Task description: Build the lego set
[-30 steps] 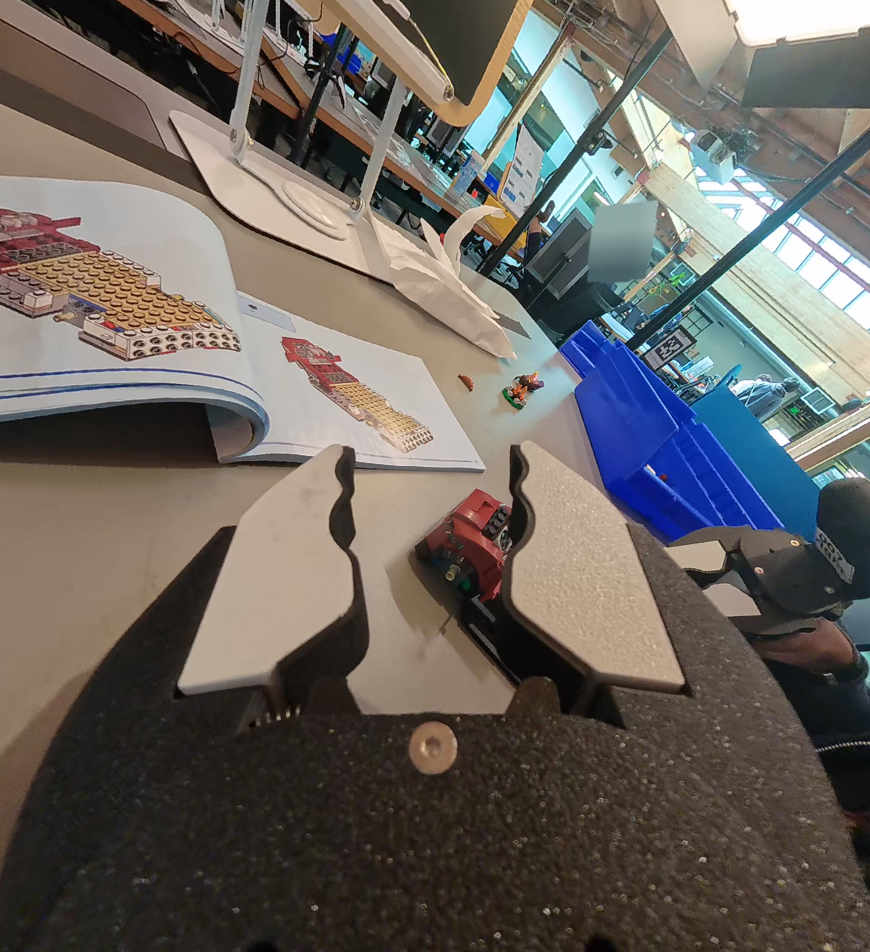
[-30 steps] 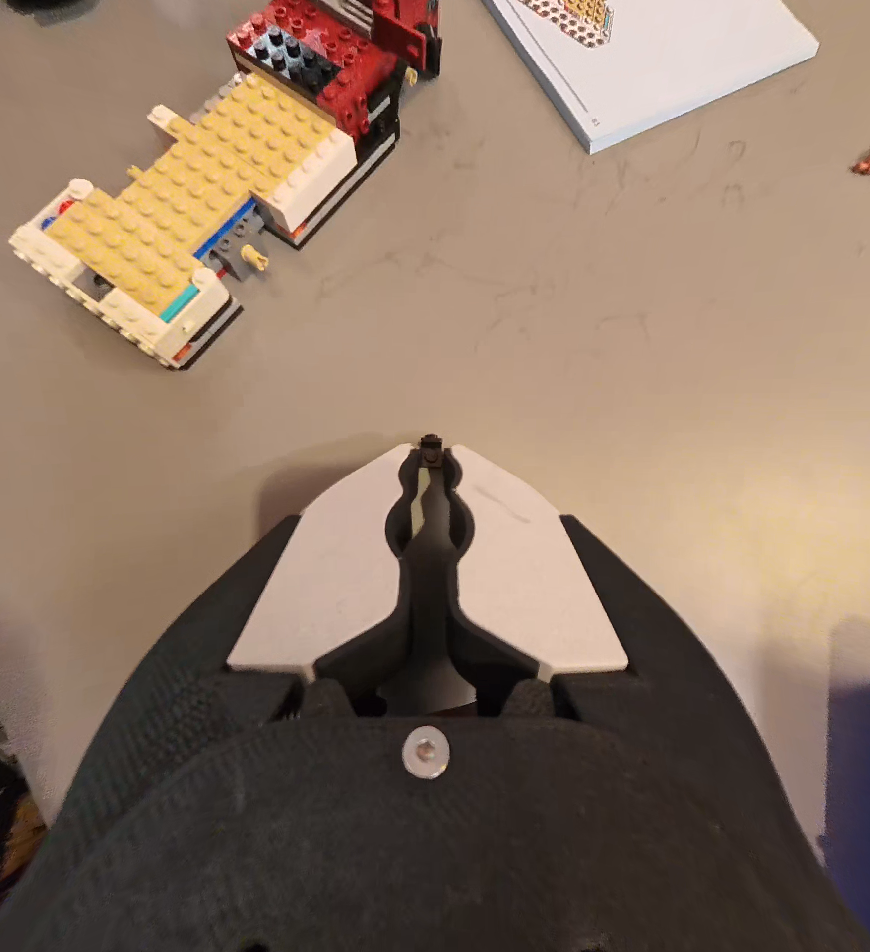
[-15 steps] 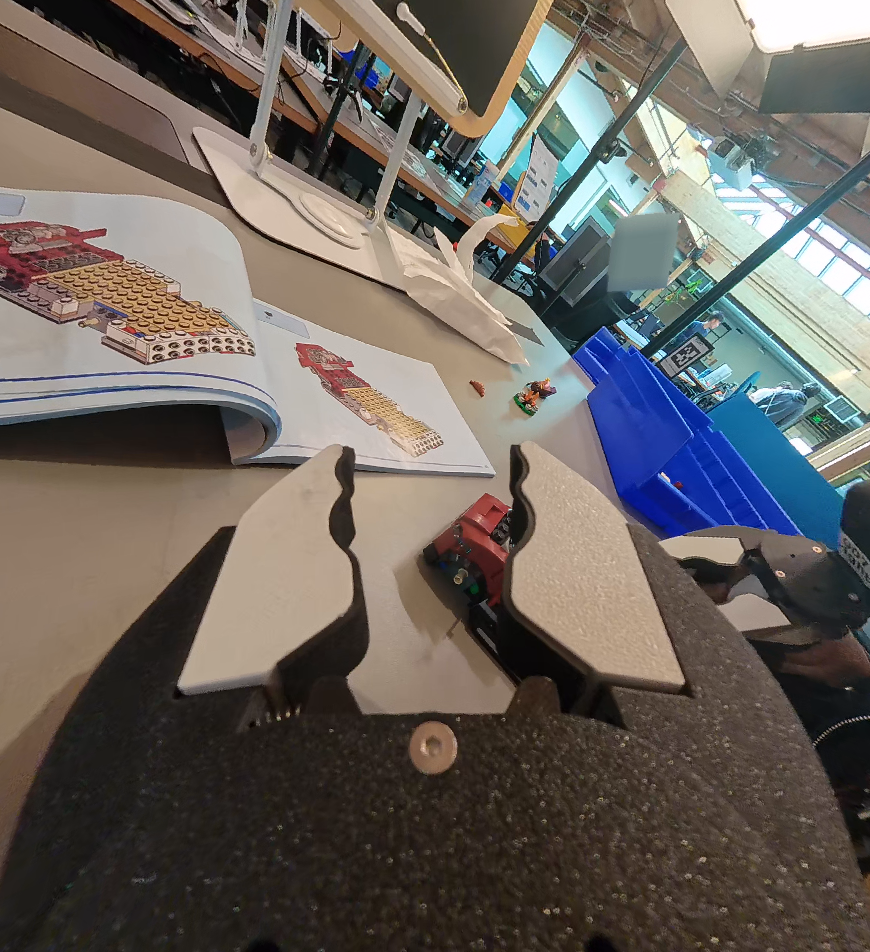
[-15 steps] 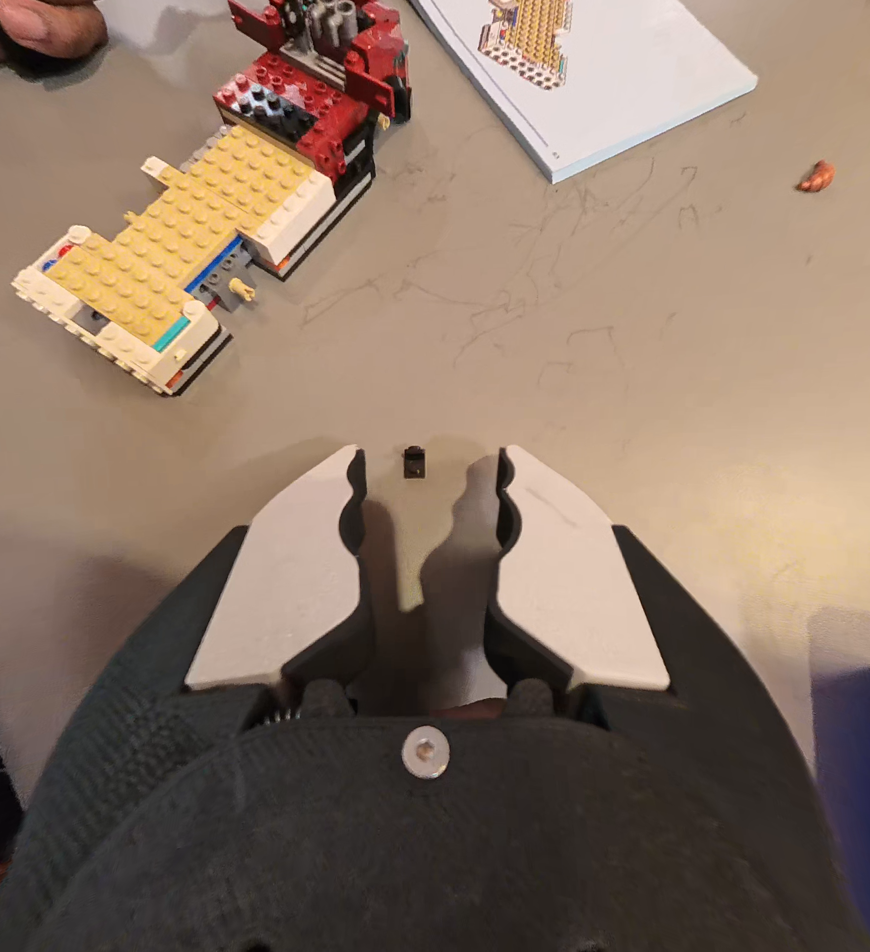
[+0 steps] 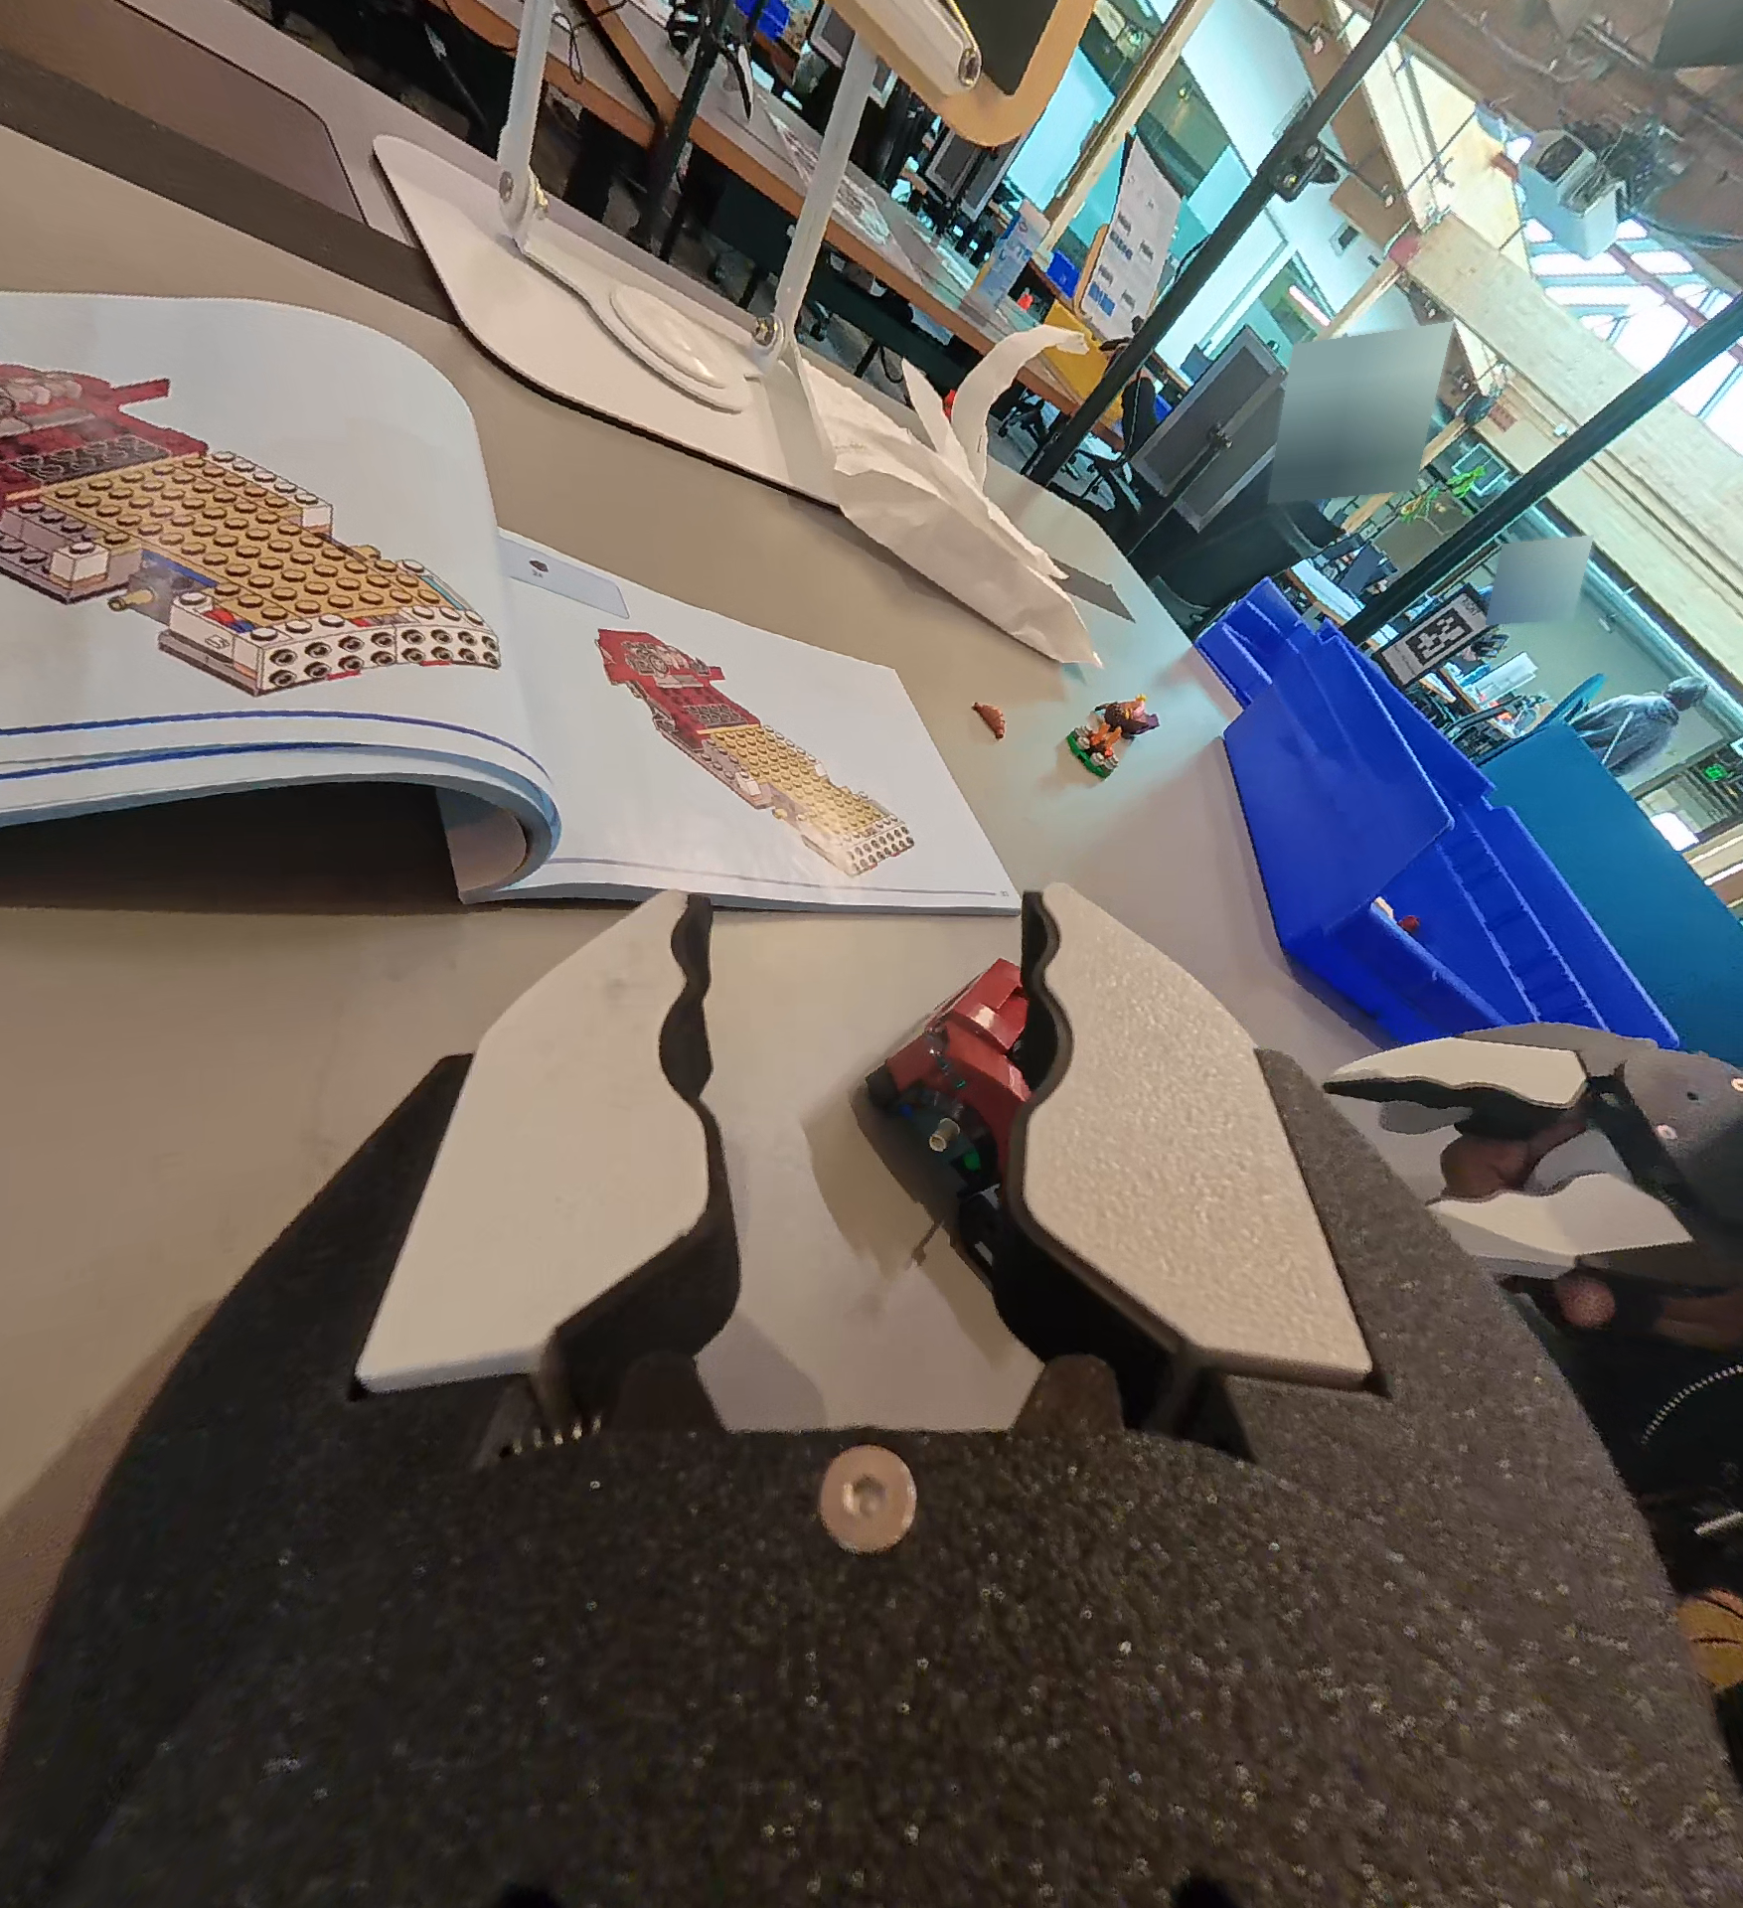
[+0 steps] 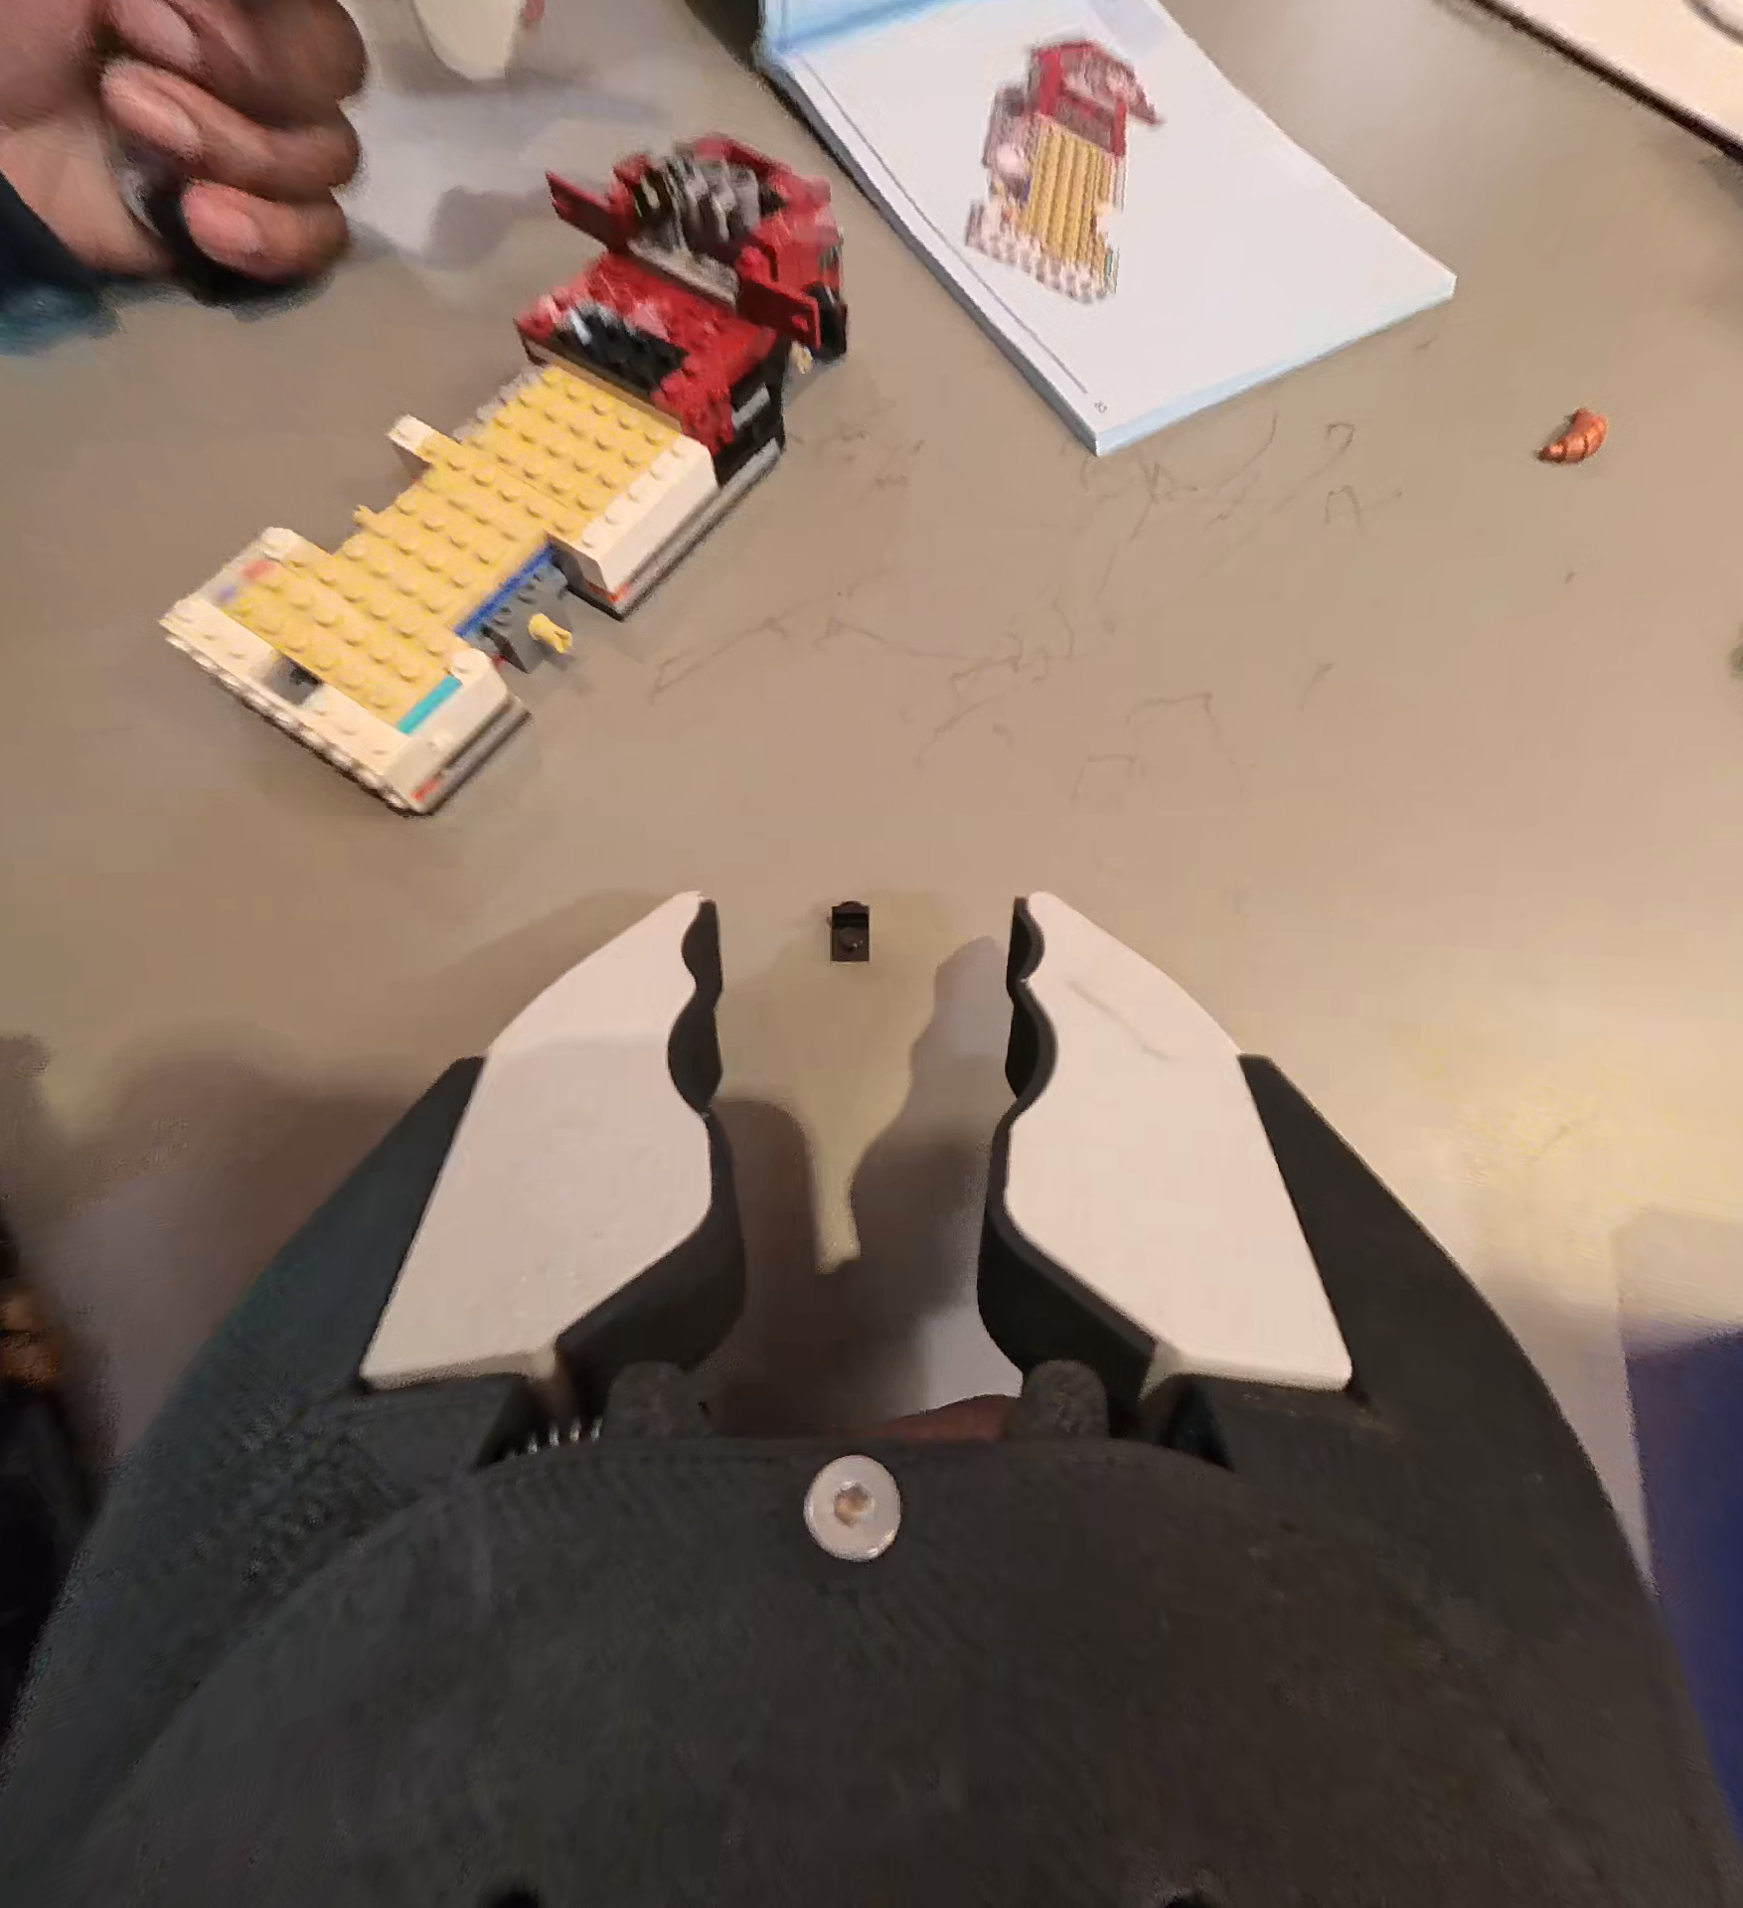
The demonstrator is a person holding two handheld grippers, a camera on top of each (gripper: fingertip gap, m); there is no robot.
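Released a second ago, the tiny black brick (image 6: 850, 932) now lies on the table (image 6: 1156, 723) between the right gripper (image 6: 862, 929)'s spread fingers, touching neither. Left gripper (image 5: 857, 971) stays wide open, the red-and-tan brick model (image 5: 955, 1074) against its right finger.

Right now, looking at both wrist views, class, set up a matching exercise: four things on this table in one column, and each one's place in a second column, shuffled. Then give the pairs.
Things:
1. small black brick piece
2. brick model, red and yellow
3. instruction booklet
4. blue bins

Places:
A. lying open beyond the model
B. on the table between the open right gripper's fingertips, untouched
C. along the table's far right edge, left wrist view
D. below the person's hand, red end farthest

Pairs: 1-B, 2-D, 3-A, 4-C
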